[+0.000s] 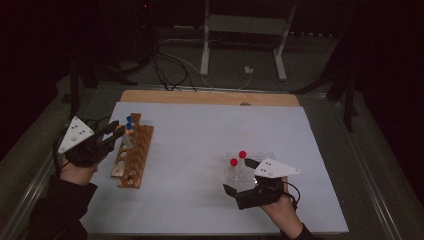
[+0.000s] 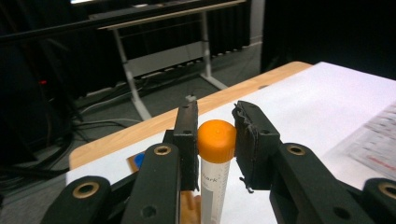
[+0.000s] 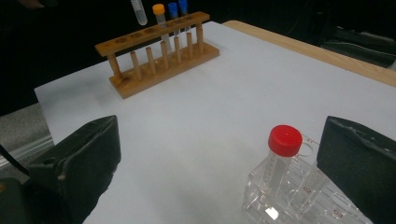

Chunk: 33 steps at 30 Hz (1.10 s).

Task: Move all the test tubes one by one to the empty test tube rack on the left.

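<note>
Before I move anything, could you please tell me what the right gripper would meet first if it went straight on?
Probably the red-capped clear tube in the clear plastic rack, just ahead between the right gripper's open jaws; depth is uncertain.

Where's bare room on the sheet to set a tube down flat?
The widest free patch lies between the wooden rack and the clear rack, and stretches along the white sheet to its far edge. It is crowded at the wooden rack, where the left hand-held gripper holds the orange-capped tube.
</note>
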{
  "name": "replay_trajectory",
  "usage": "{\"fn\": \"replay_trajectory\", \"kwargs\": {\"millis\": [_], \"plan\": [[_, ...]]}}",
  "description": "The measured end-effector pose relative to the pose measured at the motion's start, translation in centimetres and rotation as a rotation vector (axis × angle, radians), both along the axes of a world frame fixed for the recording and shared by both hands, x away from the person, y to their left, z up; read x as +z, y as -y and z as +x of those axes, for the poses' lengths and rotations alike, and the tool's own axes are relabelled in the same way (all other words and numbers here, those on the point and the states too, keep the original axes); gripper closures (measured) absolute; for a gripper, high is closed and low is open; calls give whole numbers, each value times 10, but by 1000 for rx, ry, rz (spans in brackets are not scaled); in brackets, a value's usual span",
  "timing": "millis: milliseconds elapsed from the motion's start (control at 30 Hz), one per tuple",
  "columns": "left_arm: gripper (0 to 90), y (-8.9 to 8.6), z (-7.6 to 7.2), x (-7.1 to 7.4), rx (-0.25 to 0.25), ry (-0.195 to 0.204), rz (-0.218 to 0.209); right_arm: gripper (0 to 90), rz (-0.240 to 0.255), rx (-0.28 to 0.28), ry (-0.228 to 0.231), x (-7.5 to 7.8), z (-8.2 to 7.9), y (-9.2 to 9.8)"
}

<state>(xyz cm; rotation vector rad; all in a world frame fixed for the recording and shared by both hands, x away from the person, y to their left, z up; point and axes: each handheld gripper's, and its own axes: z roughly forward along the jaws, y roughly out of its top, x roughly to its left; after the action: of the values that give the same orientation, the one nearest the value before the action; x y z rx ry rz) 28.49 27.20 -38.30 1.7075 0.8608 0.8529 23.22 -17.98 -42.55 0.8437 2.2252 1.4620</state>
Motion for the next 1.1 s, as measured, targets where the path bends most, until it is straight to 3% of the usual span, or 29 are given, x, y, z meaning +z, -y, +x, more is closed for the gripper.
{"fn": "replay_trajectory", "kwargs": {"millis": [100, 267, 433, 800, 1100], "plan": [[724, -4, 5, -6, 35, -6, 12, 0, 1, -2, -1, 0, 0, 0], [724, -12, 13, -18, 63, -35, -13, 0, 3, -1, -3, 0, 0, 1], [723, -13, 18, -27, 65, -69, -19, 0, 1, -2, -2, 0, 0, 1], [723, -9, 28, -50, 73, -140, 12, 0, -3, 1, -6, 0, 0, 2], [723, -8, 32, -60, 79, -177, 20, 0, 2, 1, -9, 0, 0, 3]]}}
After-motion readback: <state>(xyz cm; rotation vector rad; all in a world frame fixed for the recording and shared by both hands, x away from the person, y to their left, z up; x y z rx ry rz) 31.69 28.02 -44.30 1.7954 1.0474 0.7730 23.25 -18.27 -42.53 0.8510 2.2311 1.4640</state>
